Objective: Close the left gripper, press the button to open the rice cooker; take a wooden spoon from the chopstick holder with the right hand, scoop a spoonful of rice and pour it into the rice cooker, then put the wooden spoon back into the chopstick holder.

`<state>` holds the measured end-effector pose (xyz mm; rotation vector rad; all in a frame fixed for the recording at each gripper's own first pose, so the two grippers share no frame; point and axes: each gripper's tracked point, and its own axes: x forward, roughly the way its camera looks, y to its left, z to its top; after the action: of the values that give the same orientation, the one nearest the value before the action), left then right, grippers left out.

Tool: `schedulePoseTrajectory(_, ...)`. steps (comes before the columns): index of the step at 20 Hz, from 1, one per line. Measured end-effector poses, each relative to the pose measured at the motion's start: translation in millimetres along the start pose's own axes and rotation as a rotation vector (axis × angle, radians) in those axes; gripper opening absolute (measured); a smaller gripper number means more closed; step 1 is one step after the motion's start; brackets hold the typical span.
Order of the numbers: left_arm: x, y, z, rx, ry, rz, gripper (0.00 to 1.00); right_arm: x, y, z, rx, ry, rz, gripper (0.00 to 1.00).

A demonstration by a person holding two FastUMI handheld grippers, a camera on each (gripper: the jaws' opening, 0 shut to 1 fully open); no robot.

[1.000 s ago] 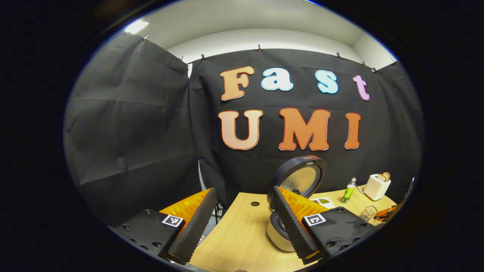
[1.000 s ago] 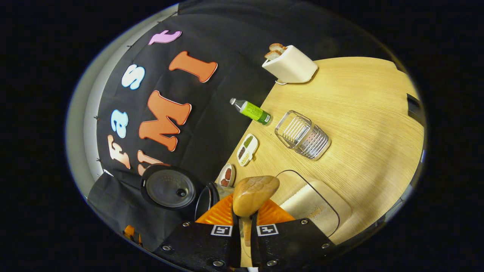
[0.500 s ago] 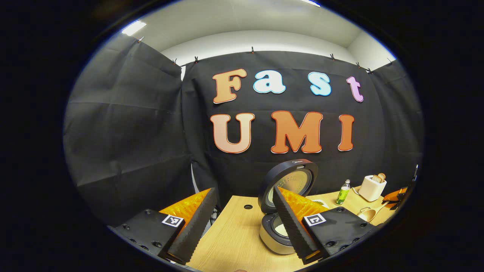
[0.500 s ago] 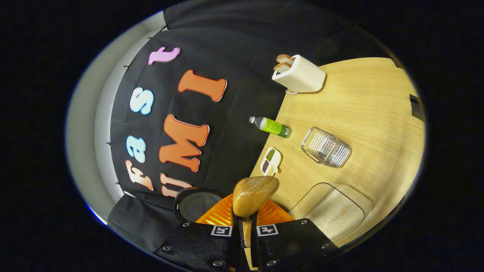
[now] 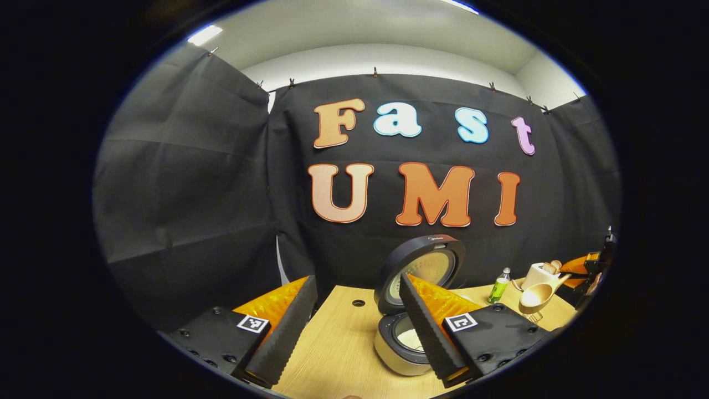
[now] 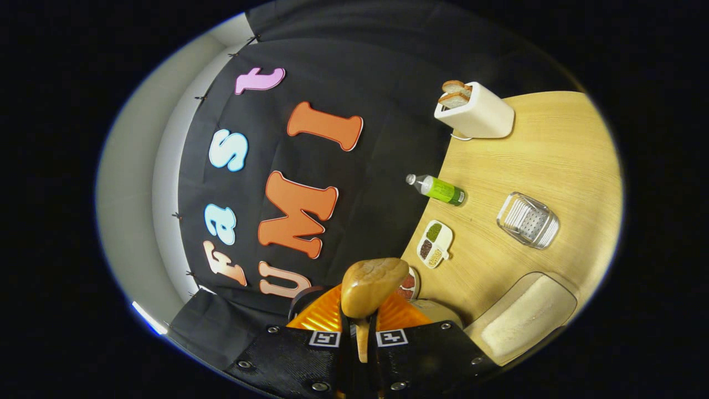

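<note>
- On the bench, near its back edge: cooker with lid swung upright, pot mouth open to the front, so the button step looks done.
- Beyond the cooker, far right in the left gripper view: spoon held level, bowl up, by the right tool; level probably to keep the load from spilling. Contents too small to tell.
- Low in the right gripper view: right tool pressed together on the spoon handle, bowl jutting forward; view rolled hard sideways, so wrist turned well over.
- Just beside that tool: rice tray at the bench edge, within reach for scooping.
- Farther back: holder standing free, well apart from the tray; bottle and toaster behind.
- Low in the left gripper view: left tool spread wide, pinching nothing, aimed level at the wall, parked short of the cooker.
</note>
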<state>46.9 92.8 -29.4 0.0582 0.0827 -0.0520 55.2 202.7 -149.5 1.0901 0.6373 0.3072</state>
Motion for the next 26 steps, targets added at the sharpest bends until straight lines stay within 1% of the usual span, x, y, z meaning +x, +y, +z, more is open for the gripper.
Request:
schedulePoseTrajectory(6,7.4,14.3,-8.4,-0.023,0.015,0.024,1.00,32.2,39.5,-15.0,0.017,0.027,0.049,0.09)
schedulePoseTrajectory(9,10.8,25.0,-13.4,-0.024,0.024,0.040,0.97,46.4,54.0,-21.4,-0.019,0.023,0.059,0.09)
schedulePoseTrajectory(16,12.6,57.4,-22.0,-0.026,0.034,0.090,0.97,80.4,80.2,-42.1,-0.166,0.024,0.046,0.09)
schedulePoseTrajectory(17,12.6,62.9,-22.6,-0.027,0.036,0.099,0.99,83.6,83.8,-45.2,-0.188,0.024,0.047,0.09)
schedulePoseTrajectory(18,14.8,67.1,-23.6,-0.030,0.038,0.107,0.97,87.7,87.7,-49.7,-0.216,0.026,0.049,0.09)
schedulePoseTrajectory(19,15.2,70.4,-24.7,-0.035,0.039,0.112,0.97,90.9,91.8,-53.0,-0.245,0.026,0.048,0.09)
schedulePoseTrajectory(23,18.0,80.5,-26.7,-0.047,0.042,0.122,0.97,99.9,102.5,-65.3,-0.362,0.016,0.042,0.10)
schedulePoseTrajectory(26,19.8,86.0,-26.4,-0.042,0.040,0.129,0.97,101.6,111.4,-70.6,-0.408,0.010,0.052,0.09)
